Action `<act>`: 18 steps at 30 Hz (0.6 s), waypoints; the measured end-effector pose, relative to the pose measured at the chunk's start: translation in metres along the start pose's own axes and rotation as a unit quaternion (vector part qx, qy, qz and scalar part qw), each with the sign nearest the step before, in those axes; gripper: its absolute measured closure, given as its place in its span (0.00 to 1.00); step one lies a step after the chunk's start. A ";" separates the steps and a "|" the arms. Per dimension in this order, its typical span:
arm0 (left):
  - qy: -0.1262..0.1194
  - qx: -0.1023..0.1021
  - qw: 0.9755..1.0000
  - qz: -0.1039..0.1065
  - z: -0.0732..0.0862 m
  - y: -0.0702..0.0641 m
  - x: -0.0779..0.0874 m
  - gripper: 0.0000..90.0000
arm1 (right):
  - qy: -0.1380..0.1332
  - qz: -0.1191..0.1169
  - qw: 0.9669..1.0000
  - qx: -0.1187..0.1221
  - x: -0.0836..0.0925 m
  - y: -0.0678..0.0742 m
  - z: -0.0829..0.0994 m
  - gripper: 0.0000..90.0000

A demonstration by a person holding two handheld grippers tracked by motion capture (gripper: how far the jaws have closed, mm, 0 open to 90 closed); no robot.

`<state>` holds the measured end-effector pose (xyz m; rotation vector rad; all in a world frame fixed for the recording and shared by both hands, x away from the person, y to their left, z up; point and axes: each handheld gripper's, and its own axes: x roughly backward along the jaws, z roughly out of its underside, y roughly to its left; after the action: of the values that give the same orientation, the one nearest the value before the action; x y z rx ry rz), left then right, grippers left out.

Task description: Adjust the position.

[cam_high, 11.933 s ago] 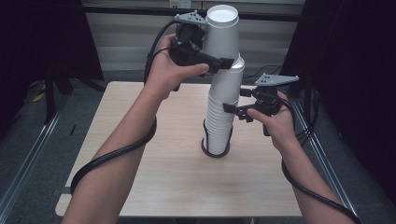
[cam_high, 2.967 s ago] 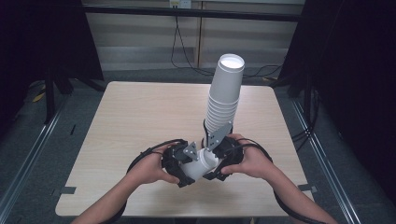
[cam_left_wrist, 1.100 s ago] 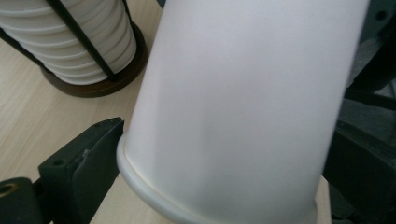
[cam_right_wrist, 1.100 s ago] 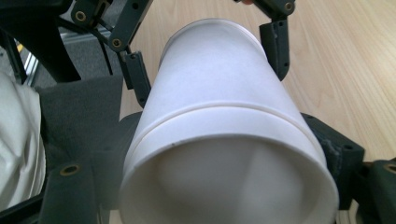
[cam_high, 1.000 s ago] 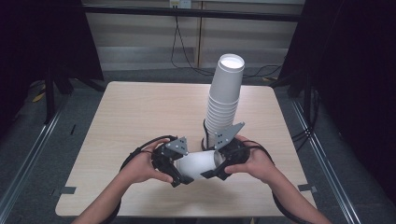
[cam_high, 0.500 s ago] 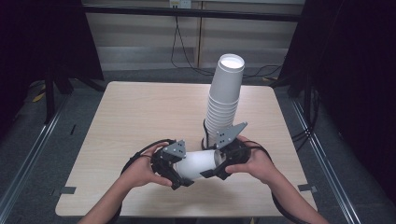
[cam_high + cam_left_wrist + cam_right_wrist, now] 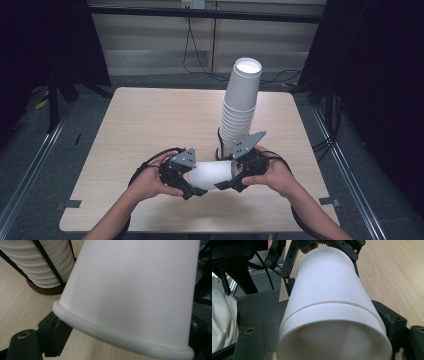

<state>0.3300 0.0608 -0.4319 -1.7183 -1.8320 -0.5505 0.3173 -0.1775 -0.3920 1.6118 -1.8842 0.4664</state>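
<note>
A white paper cup [image 7: 210, 174] lies sideways just above the table's front, held between both grippers. My left gripper [image 7: 189, 176] is shut on its rolled-rim end [image 7: 120, 340], with one black finger [image 7: 51, 332] under the rim. My right gripper [image 7: 236, 175] is shut on the base end [image 7: 332, 340], and a finger [image 7: 390, 320] presses each side. In the right gripper view a ridge [image 7: 329, 304] rings the cup partway along, as where one cup sits in another. Beyond it the left gripper [image 7: 322, 247] clasps the far end.
A tall stack of white cups [image 7: 240, 105] stands in a black wire holder [image 7: 222, 150] right behind my right gripper, also close in the left gripper view [image 7: 42, 262]. The wooden table [image 7: 150, 125] stretches left and back. Dark floor and rails flank it.
Eleven seconds ago both grippers were up at the stack. Over the last second they stay low at the front and have drawn slightly apart, with a bit more white showing between them.
</note>
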 end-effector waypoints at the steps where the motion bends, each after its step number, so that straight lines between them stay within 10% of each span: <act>1: 0.000 0.002 1.000 0.001 0.000 0.000 0.000 0.17 | 0.000 0.001 1.000 0.002 0.000 0.000 0.000 0.26; 18: 0.021 -0.004 1.000 -0.009 -0.001 0.000 0.004 0.18 | 0.030 0.010 0.999 0.009 -0.003 0.002 -0.001 0.21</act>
<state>0.3301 0.0629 -0.4287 -1.6849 -1.8199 -0.5983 0.3162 -0.1746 -0.3928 1.5751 -1.8570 0.5370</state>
